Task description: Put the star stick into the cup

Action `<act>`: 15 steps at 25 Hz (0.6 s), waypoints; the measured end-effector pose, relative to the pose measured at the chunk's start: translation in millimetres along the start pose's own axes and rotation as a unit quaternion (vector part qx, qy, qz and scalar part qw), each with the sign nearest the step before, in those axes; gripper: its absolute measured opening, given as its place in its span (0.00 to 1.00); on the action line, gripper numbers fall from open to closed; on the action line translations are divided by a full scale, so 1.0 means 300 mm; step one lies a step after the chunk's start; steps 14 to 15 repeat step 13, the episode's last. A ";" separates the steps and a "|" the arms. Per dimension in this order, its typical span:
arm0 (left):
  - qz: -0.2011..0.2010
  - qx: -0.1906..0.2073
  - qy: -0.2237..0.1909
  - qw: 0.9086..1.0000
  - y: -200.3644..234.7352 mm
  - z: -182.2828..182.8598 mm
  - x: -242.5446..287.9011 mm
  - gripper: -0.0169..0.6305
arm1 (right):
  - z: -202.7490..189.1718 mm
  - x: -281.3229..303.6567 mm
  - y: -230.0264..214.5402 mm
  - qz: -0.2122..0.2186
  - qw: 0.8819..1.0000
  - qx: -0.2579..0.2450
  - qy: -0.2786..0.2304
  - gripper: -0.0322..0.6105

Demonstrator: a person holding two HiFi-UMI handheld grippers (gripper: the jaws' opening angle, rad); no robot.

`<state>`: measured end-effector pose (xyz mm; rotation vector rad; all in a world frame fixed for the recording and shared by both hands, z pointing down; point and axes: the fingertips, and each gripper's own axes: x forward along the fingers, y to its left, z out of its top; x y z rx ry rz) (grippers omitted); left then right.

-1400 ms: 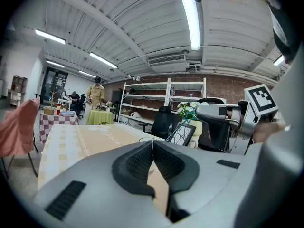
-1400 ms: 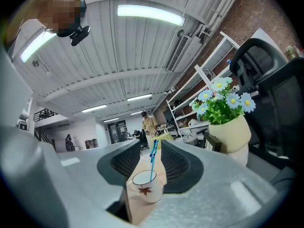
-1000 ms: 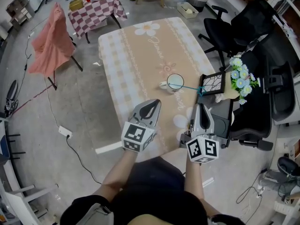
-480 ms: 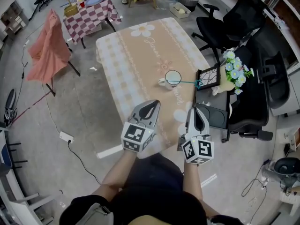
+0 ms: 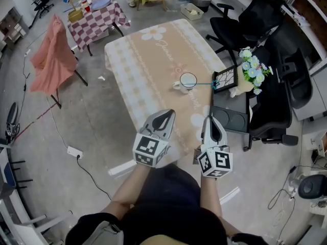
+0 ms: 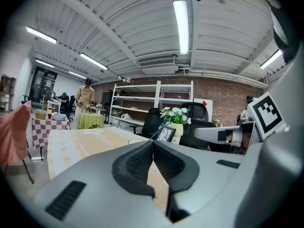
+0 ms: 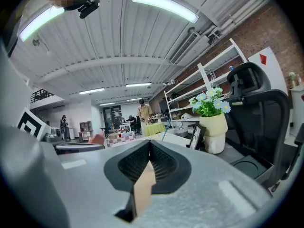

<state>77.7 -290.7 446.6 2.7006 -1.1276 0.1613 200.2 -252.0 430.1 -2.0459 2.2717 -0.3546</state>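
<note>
Both pairs of jaws are pressed together with nothing between them. The left gripper (image 5: 164, 112) and right gripper (image 5: 212, 120) hover side by side over the bench's (image 5: 148, 60) near edge. Well ahead stands the cup (image 5: 188, 80). The stick (image 5: 203, 83) slants from its mouth toward a frame (image 5: 225, 78) beside flowers (image 5: 251, 70).

Star stick (image 5: 204, 83) thin, star end too small to tell; cup (image 5: 187, 80) inside unreadable.
</note>
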 end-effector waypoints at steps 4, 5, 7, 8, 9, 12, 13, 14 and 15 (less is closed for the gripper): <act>-0.004 -0.002 -0.002 1.000 -0.007 0.001 -0.023 0.05 | 0.002 -0.022 0.019 0.000 1.000 -0.004 0.002 0.05; -0.005 -0.002 -0.004 1.000 -0.009 0.002 -0.028 0.05 | 0.004 -0.027 0.022 -0.001 1.000 -0.005 0.002 0.05; -0.008 -0.002 -0.005 1.000 -0.013 0.003 -0.039 0.05 | 0.006 -0.036 0.029 -0.002 1.000 -0.008 0.002 0.05; -0.009 -0.002 -0.006 1.000 -0.014 0.002 -0.045 0.05 | 0.006 -0.040 0.033 -0.003 1.000 -0.009 0.002 0.05; -0.010 -0.002 -0.005 1.000 -0.013 0.000 -0.051 0.05 | 0.005 -0.044 0.038 -0.004 1.000 -0.009 0.001 0.05; -0.011 -0.002 -0.005 1.000 -0.006 -0.005 -0.071 0.05 | 0.001 -0.056 0.056 -0.005 1.000 -0.010 0.000 0.05; -0.011 -0.003 -0.005 1.000 -0.003 -0.006 -0.078 0.05 | 0.000 -0.060 0.063 -0.005 1.000 -0.010 -0.001 0.05; -0.011 -0.003 -0.005 1.000 -0.003 -0.006 -0.078 0.05 | 0.000 -0.060 0.063 -0.005 1.000 -0.010 -0.001 0.05; -0.011 -0.003 -0.005 1.000 -0.003 -0.006 -0.078 0.05 | 0.000 -0.060 0.063 -0.005 1.000 -0.010 -0.001 0.05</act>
